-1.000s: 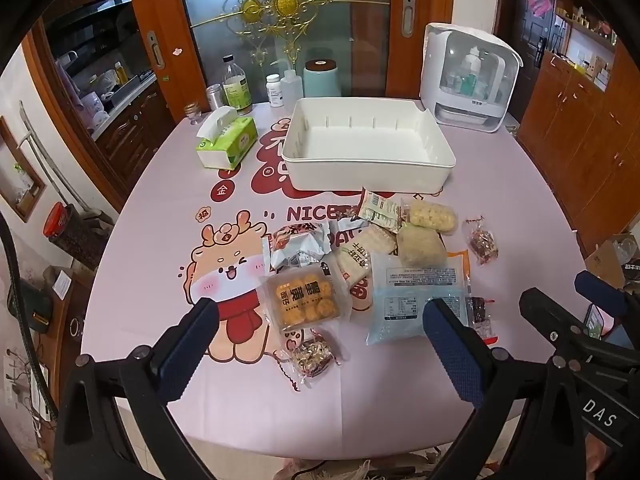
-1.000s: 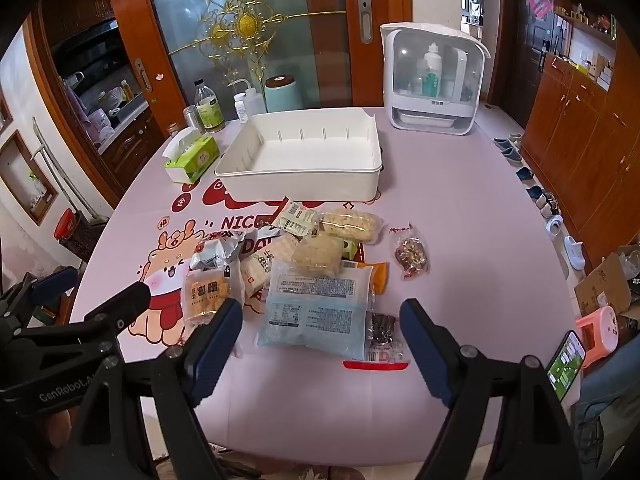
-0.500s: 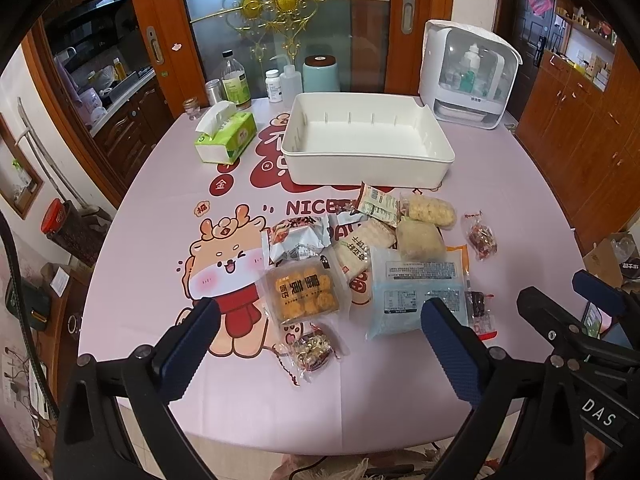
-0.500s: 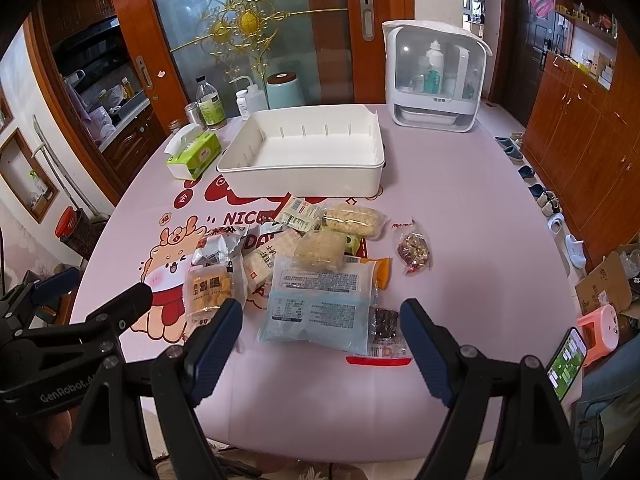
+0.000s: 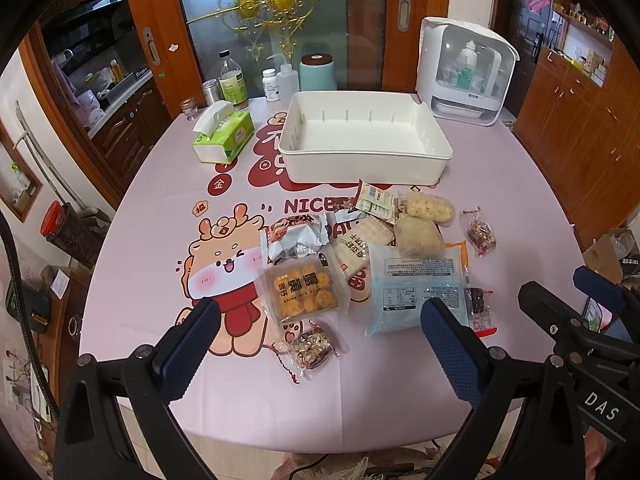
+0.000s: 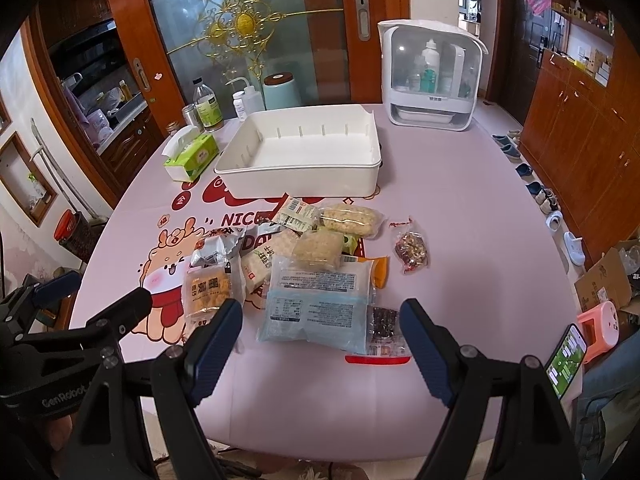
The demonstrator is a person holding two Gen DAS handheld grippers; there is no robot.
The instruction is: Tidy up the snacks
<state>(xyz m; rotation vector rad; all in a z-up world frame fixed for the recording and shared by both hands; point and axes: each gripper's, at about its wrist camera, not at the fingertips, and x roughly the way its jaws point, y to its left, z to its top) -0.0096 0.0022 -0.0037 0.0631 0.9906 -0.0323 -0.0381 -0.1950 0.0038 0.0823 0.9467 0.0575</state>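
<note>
From the left wrist camera, the left gripper (image 5: 320,344) hangs level above the near edge of the round table with its pink cartoon-printed cloth (image 5: 160,240), its two blue-padded fingers (image 5: 188,348) spread wide with nothing between them, pointing toward the heap of snacks. Between the fingers in the view lie a clear pack of golden round biscuits (image 5: 302,290) and a small clear bag of mixed wrapped sweets (image 5: 312,350), and a large pale-blue flat packet (image 5: 416,292) lies just inside the right finger. Beyond the heap stands the empty white rectangular plastic bin (image 5: 366,142), with a green tissue box (image 5: 224,136) to its left. At the right edge the right gripper (image 5: 576,300) shows side-on; from here I cannot tell how its jaws stand. From the right wrist camera, the right gripper (image 6: 320,348) also hovers over the near table edge, jaws wide apart and holding nothing, aimed at the pale-blue packet (image 6: 316,304) with the bin (image 6: 300,160) behind. The left gripper (image 6: 80,320) sits low at the left, beside it.
</note>
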